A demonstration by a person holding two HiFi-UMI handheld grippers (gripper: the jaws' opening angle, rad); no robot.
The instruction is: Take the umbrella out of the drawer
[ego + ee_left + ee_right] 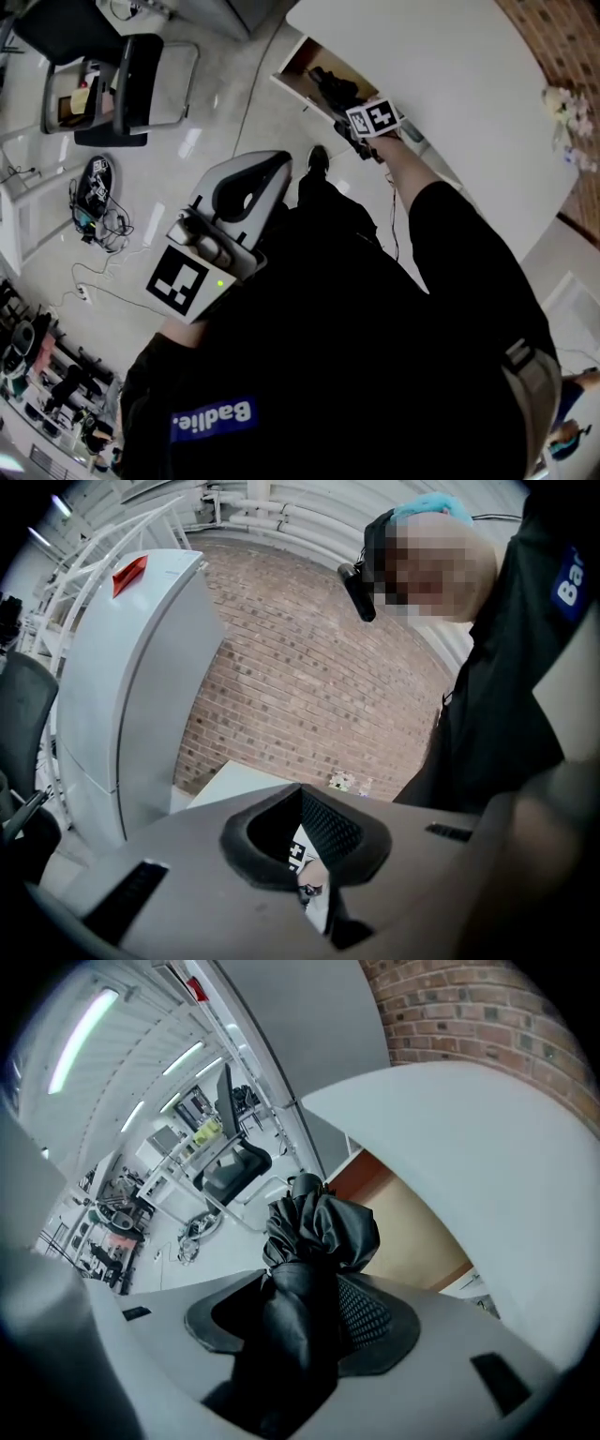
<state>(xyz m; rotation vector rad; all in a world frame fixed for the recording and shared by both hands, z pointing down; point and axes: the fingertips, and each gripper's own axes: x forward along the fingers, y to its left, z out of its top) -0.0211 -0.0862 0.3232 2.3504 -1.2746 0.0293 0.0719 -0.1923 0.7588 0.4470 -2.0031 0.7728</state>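
Umbrella, black and folded, one in number, clamped between the closed jaws of the right gripper; its bunched canopy stands up past the jaw tips, in front of the open drawer. In the head view the right gripper sits at the drawer's mouth, just under the edge of the white table, whose top overhangs the drawer. The left gripper, the second of the two, is held back near the person's chest, with its jaws together and nothing between them. The person's dark sleeve and torso hide much of the floor. Around the scene are one black chair, loose cables, a small bunch of flowers on the table, and a brick wall.
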